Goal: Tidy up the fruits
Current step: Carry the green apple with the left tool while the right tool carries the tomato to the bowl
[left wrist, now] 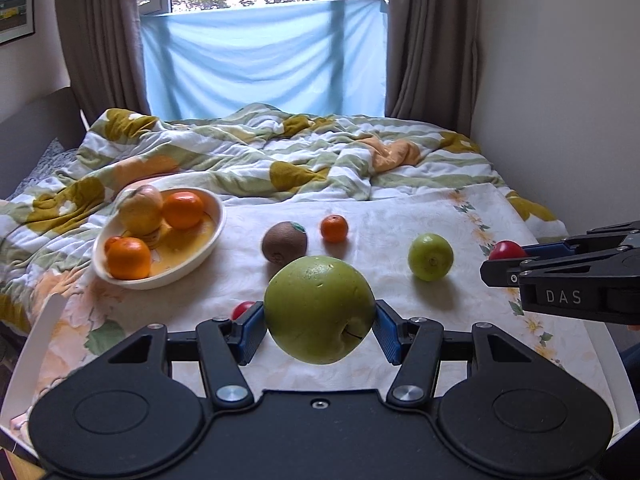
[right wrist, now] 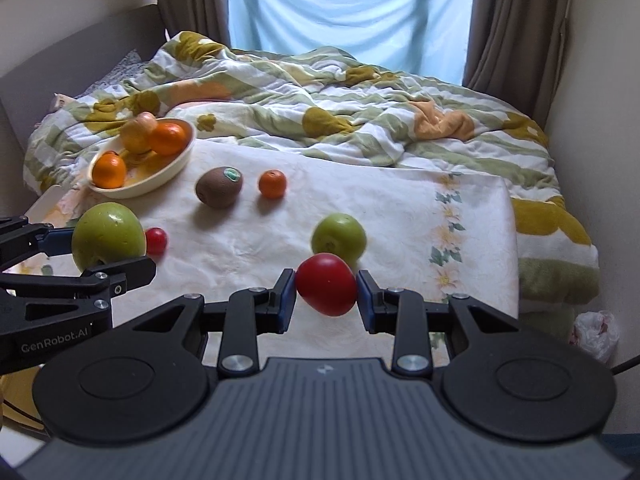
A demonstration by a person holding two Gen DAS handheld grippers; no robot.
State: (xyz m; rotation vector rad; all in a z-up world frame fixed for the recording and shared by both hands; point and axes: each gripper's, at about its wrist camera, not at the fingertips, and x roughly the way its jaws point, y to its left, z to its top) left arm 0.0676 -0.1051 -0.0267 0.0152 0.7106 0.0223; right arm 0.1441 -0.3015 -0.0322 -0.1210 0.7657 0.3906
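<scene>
Left gripper (left wrist: 320, 330) clamps the large green apple (left wrist: 319, 310) between its blue pads, held above the white floral cloth (left wrist: 400, 216); right gripper (right wrist: 326, 298) likewise grips a red tomato-like fruit (right wrist: 326, 284) clear of the cloth. Loose on the cloth: brown kiwi (left wrist: 285, 242), small orange mandarin (left wrist: 334, 228), smaller green apple (left wrist: 430, 257), small red cherry-like fruit (right wrist: 155, 240). The cream oval bowl (left wrist: 200, 258) at far left holds two oranges (left wrist: 129, 258) and a yellowish fruit (left wrist: 141, 210).

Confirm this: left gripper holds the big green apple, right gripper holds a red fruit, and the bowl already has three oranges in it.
Not quite: the bowl holds two oranges and a yellowish fruit, as the left wrist view shows. The rest stands: the left gripper holds the big green apple, the right gripper a red fruit.
</scene>
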